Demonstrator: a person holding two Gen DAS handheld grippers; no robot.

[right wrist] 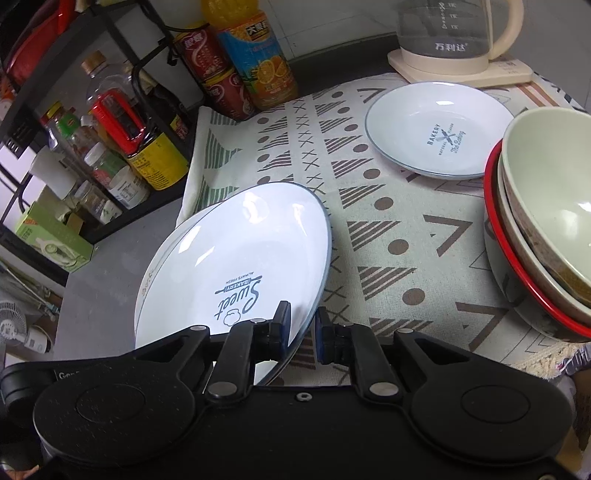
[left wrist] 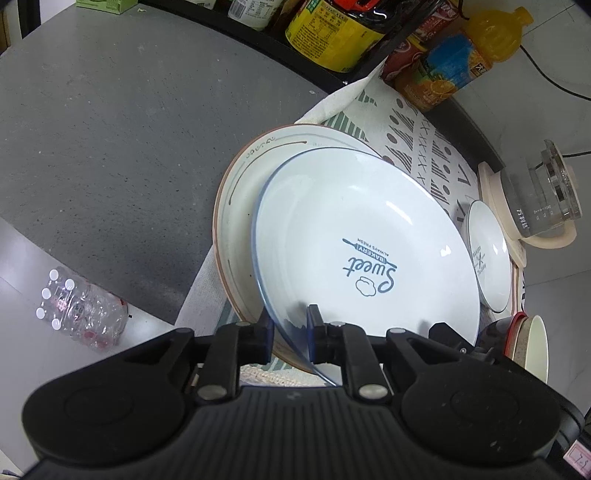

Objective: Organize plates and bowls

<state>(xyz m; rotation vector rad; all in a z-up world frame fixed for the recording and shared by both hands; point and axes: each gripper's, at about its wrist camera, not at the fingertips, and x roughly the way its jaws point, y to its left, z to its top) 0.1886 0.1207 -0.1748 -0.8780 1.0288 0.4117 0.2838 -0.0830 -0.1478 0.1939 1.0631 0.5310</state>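
Observation:
A white "Sweet Bakery" plate [left wrist: 365, 236] is held tilted over a larger brown-rimmed plate [left wrist: 240, 206] on the patterned cloth. My left gripper [left wrist: 290, 328] is shut on its near rim. My right gripper [right wrist: 301, 325] also straddles this plate's rim [right wrist: 236, 266], jaws close around the edge with a small gap on the right side. A smaller white "Bakery" plate [right wrist: 439, 129] lies flat further back; it also shows in the left wrist view [left wrist: 487, 254]. Stacked bowls [right wrist: 546, 225], red-rimmed at the bottom, stand at the right.
A glass kettle [right wrist: 450, 33] on its cream base stands behind the small plate. Drink bottles [right wrist: 255, 59] and a black rack of jars [right wrist: 110, 133] line the back left. Grey counter [left wrist: 110, 147] lies left of the cloth [right wrist: 388, 229]. Water bottles [left wrist: 81, 314] sit on the floor.

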